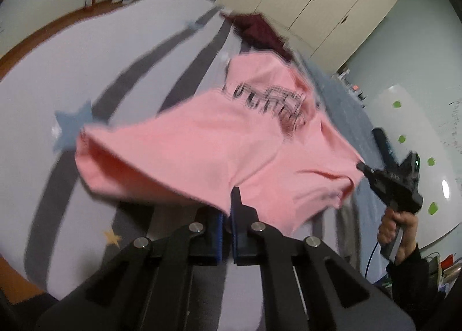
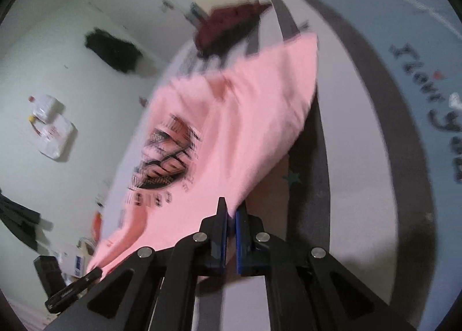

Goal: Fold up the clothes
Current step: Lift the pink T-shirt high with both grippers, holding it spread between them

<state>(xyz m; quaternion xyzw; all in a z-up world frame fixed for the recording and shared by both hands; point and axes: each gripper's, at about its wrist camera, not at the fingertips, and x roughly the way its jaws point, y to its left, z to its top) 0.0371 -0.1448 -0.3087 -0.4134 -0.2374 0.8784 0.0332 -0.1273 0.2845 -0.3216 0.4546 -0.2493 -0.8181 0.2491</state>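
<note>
Left wrist: both my jaws pinch the pink shirt point(image 1: 219, 140) by thin edge bites, lifted over the bed point(image 1: 86, 50). Either hem could slip out, judging by the motion blur.

1 pink shirt point(image 1: 219, 140), 1 dark red garment point(image 1: 260, 30), 2 grippers, 1 striped bedspread point(image 1: 86, 65).

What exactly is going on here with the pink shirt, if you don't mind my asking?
A person is holding a pink T-shirt up off the bed cover with two hand-held claws. The left claw and the right claw are each shut on an edge of it. The shirt hangs unfolded, printed side showing. A dark red garment lies farther back.
</note>
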